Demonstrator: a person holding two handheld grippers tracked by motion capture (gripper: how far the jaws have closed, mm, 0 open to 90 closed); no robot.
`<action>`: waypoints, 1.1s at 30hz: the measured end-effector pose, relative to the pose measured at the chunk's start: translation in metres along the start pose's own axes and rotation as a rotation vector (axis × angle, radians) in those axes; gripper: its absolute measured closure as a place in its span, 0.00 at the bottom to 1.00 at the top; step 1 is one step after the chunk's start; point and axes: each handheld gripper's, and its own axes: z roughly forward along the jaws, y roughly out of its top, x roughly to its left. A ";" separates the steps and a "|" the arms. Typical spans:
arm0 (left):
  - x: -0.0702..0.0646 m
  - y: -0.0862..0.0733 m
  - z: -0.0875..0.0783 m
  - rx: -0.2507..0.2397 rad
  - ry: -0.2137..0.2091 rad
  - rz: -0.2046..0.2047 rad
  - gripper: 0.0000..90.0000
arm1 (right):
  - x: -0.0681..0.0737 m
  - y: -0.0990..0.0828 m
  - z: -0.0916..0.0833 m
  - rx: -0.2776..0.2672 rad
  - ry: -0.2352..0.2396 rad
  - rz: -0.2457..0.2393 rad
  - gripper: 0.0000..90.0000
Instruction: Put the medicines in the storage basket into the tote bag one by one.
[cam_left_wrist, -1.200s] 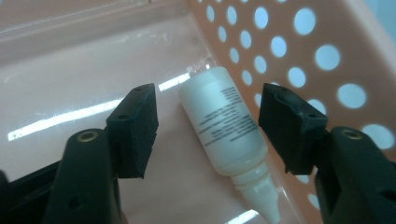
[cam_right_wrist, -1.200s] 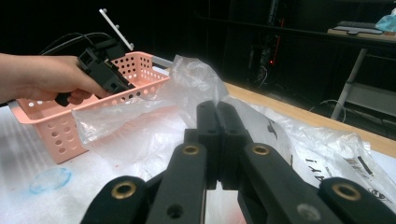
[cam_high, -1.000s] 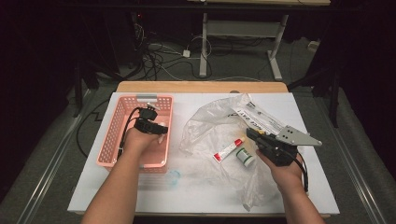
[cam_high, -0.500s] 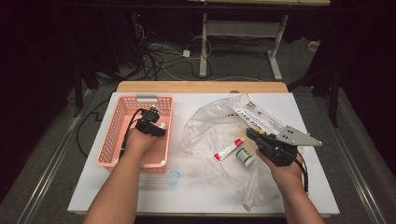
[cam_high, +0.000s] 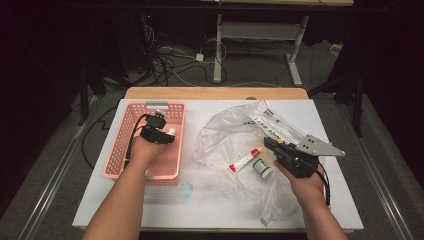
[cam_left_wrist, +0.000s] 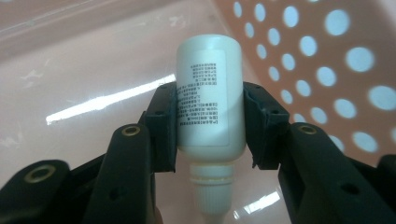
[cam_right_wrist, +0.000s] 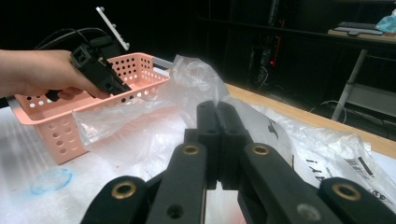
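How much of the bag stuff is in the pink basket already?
Nothing rests in the pink basket yet. The left gripper holds a white bottle between its pads, inside the basket. The right gripper is shut on the clear plastic bag. Left to move: the red-capped tube and the green-labelled jar.

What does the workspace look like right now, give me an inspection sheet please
Surface: white table, a faint blue mark near the front.
Job's things: white bottle over the pink basket; red-capped tube and green-lidded jar by the clear plastic bag.
Clutter: nothing seen.
Grippers: left hand-held gripper clamps the bottle, jaws just closing; right hand-held gripper shut on a fold of the bag.
Cables: tangle on the floor behind the table.
Surroundings: dark room, desk frame behind.
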 end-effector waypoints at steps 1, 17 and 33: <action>-0.001 0.000 -0.002 -0.006 -0.002 0.002 0.64 | 0.000 0.000 0.000 0.001 -0.001 0.002 1.00; -0.019 -0.019 -0.039 -0.126 -0.019 0.030 0.64 | 0.000 0.001 -0.001 -0.002 -0.001 -0.003 1.00; -0.050 -0.059 -0.077 -0.301 -0.099 0.106 0.64 | 0.001 0.002 -0.002 -0.004 -0.002 -0.005 1.00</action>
